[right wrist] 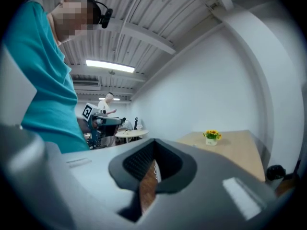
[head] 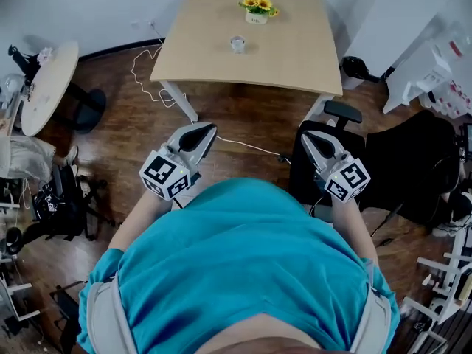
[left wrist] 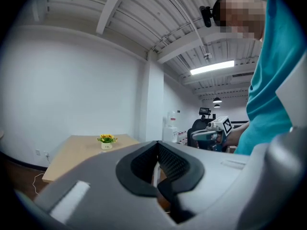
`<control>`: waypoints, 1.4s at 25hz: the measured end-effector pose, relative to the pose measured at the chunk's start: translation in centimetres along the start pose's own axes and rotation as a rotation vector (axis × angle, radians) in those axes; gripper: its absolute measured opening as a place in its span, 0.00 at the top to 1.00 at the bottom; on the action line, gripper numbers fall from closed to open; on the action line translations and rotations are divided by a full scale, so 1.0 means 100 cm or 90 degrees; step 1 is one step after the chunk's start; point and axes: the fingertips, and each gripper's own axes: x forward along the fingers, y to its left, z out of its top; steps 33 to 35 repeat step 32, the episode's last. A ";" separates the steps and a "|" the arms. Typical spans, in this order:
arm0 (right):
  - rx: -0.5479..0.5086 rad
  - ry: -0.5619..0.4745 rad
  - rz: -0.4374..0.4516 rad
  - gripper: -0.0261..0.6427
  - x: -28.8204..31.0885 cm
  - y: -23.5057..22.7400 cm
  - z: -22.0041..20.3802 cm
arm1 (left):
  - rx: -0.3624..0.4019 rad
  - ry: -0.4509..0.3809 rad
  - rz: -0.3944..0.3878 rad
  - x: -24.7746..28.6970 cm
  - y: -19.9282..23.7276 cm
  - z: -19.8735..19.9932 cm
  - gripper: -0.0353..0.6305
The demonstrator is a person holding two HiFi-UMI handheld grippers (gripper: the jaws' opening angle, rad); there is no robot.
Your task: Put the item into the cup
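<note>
A small clear cup stands near the middle of the light wooden table, far ahead of me. Behind it sits a little white pot of yellow flowers, which also shows as a pot of flowers in the left gripper view and a pot of flowers in the right gripper view. I cannot make out any separate item. My left gripper and right gripper are held close to my body over the wooden floor, well short of the table. Both are shut, jaws together, holding nothing.
A black office chair stands just ahead of my right gripper, at the table's near right corner. A white cable loops on the floor by the table's left leg. A round table and bags stand at the left, white shelving at the right.
</note>
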 end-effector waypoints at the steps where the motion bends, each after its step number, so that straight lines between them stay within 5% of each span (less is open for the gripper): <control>1: 0.009 -0.005 -0.010 0.96 0.004 0.001 0.000 | -0.001 0.001 -0.003 -0.005 0.004 -0.001 0.94; 10: 0.055 -0.022 -0.077 0.96 0.026 0.018 -0.009 | -0.008 -0.008 -0.022 -0.034 0.024 -0.002 0.94; 35: 0.008 0.005 -0.061 0.96 0.015 0.023 -0.003 | -0.026 -0.018 -0.023 -0.031 0.015 -0.004 0.94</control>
